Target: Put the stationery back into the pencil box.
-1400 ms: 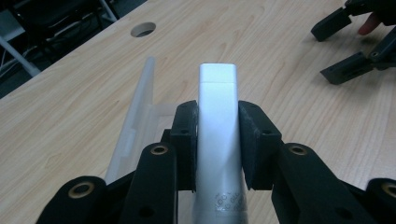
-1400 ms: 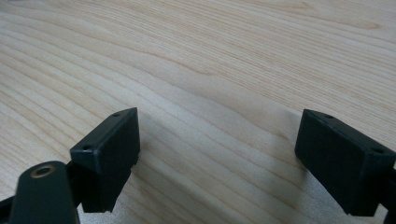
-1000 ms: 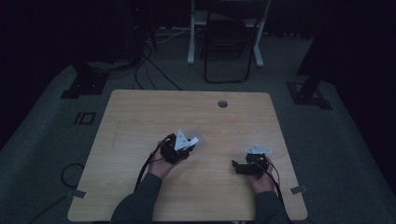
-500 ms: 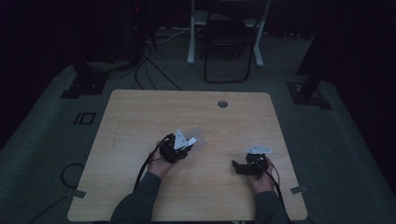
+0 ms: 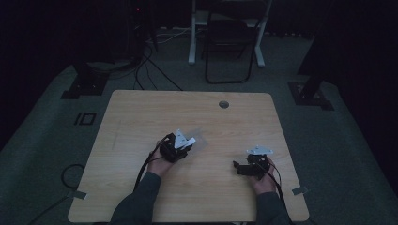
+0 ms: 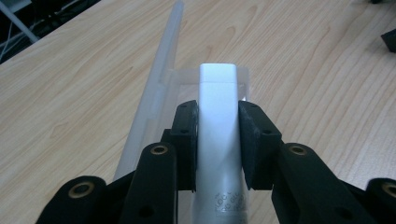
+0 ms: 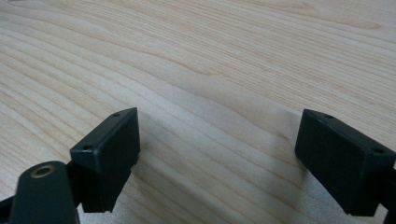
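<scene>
White, flat rectangular plastic bar clamped between the left gripper pads, above a clear plastic case on the wooden table. Right gripper, jaws wide apart, hovers low over bare wood.

White flat-ended bar clamped between left claw pads, pointing forward over a clear plastic case lying open on the wooden surface, lid raised alongside.
</scene>
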A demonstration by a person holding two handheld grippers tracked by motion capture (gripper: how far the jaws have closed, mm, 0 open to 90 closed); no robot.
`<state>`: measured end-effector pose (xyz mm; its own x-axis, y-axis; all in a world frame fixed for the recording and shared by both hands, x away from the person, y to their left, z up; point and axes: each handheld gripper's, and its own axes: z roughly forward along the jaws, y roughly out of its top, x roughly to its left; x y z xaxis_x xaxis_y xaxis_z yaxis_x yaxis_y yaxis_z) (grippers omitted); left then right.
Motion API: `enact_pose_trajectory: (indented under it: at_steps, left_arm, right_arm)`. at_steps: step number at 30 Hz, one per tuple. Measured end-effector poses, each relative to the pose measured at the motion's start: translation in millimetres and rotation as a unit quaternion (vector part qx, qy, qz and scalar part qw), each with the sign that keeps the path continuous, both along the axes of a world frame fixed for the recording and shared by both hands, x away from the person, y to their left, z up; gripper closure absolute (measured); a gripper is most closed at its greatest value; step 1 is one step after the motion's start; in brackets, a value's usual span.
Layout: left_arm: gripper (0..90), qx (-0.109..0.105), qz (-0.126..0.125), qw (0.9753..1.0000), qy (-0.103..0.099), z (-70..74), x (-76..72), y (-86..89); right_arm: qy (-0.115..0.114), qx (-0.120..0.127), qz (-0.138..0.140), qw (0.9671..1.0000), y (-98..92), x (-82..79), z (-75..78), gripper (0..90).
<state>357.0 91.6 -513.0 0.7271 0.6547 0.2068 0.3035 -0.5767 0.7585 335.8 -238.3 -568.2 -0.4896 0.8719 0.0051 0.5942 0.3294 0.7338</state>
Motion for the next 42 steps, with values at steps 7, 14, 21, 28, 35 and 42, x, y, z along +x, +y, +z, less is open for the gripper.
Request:
enact_pose_trajectory:
  at_steps: [7,14,21,28,35,42]
  left_arm:
    - [69.8,0.008,0.004,1.0000,-0.001,-2.6,1.6,-0.4]
    - [69.9,0.012,0.007,0.9999,-0.002,-4.1,3.0,-0.6]
    - [69.8,0.013,0.008,0.9999,-0.005,-5.0,4.2,-0.2]
    - [69.8,0.019,0.006,0.9998,-0.009,-7.0,4.3,-2.2]
    - [69.7,0.027,0.007,0.9996,-0.011,-8.9,4.9,-3.3]
    - [69.5,0.034,0.009,0.9992,-0.017,-10.5,4.9,-4.9]
  right_arm:
    - [0.000,0.000,0.000,1.0000,0.0,0.0,0.0,13.8]
    - [0.000,0.000,0.000,1.0000,0.0,0.0,0.0,13.8]
    - [0.000,0.000,0.000,1.0000,0.0,0.0,0.0,13.8]
    - [0.000,0.000,0.000,1.0000,0.0,0.0,0.0,13.8]
    - [0.000,0.000,0.000,1.0000,0.0,0.0,0.0,13.8]
    - [0.000,0.000,0.000,1.0000,0.0,0.0,0.0,13.8]
